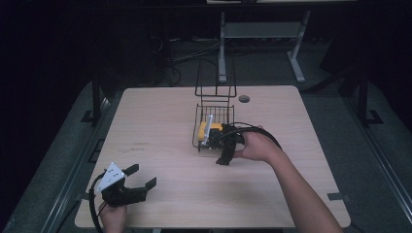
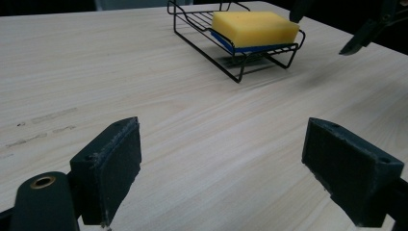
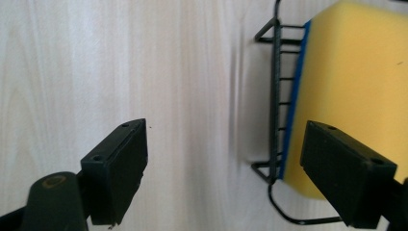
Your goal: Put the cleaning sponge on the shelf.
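Right hand-held gripper [image 3: 223, 159] wide open, empty, above the sponge [image 3: 346, 91]; left hand-held gripper [image 2: 221, 163] likewise agape, empty.

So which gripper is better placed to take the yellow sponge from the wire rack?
The right gripper, probably. It is right beside the wire rack, jaws open, with the yellow sponge just ahead of one jaw. The left gripper is also open but sits near the table's front-left corner, far from the rack.

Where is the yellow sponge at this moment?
In the high view, the yellow sponge lies in the black wire rack just past the table's middle, right beside the open right gripper.
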Motion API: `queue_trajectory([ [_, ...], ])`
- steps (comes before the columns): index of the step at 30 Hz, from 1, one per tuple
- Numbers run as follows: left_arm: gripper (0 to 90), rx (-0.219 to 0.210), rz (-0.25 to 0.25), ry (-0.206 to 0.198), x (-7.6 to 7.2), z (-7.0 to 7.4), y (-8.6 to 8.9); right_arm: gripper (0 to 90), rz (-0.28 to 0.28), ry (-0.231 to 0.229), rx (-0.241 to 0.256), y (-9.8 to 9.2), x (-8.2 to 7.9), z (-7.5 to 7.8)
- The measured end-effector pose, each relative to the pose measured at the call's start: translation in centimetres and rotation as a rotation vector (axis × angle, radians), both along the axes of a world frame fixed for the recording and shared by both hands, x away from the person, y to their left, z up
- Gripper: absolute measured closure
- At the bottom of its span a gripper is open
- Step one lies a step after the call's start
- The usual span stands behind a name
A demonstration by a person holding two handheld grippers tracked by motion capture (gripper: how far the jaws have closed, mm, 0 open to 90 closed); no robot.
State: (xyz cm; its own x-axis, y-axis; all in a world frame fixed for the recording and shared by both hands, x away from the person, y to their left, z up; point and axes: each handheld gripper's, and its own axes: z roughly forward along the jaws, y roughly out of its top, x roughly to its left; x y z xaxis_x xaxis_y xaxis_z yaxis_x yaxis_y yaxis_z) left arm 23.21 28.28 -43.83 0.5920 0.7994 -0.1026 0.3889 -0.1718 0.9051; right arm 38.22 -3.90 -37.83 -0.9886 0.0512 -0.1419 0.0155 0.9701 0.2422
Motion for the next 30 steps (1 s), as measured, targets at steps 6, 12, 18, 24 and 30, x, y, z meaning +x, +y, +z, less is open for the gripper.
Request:
queue_trajectory([
  [6,13.0,0.006,-0.001,0.0,0.0,0.0,0.0,16.6,-0.009,0.005,0.002,-0.6,-0.7,-0.3],
  [12,13.0,0.008,-0.001,0.0,0.0,0.0,-0.1,16.6,-0.019,0.01,0.015,-1.1,-1.2,-0.5],
  [18,13.0,0.009,-0.005,0.002,0.1,0.0,-0.2,16.6,-0.019,0.018,0.02,-1.3,-1.7,-0.8],
  [24,12.9,0.007,-0.004,0.001,0.0,0.0,-0.2,16.6,-0.025,0.02,0.029,-1.7,-2.4,-1.1],
  [30,13.0,0.014,-0.007,0.0,0.1,0.0,-0.3,16.6,-0.036,0.025,0.039,-2.3,-2.6,-1.3],
])
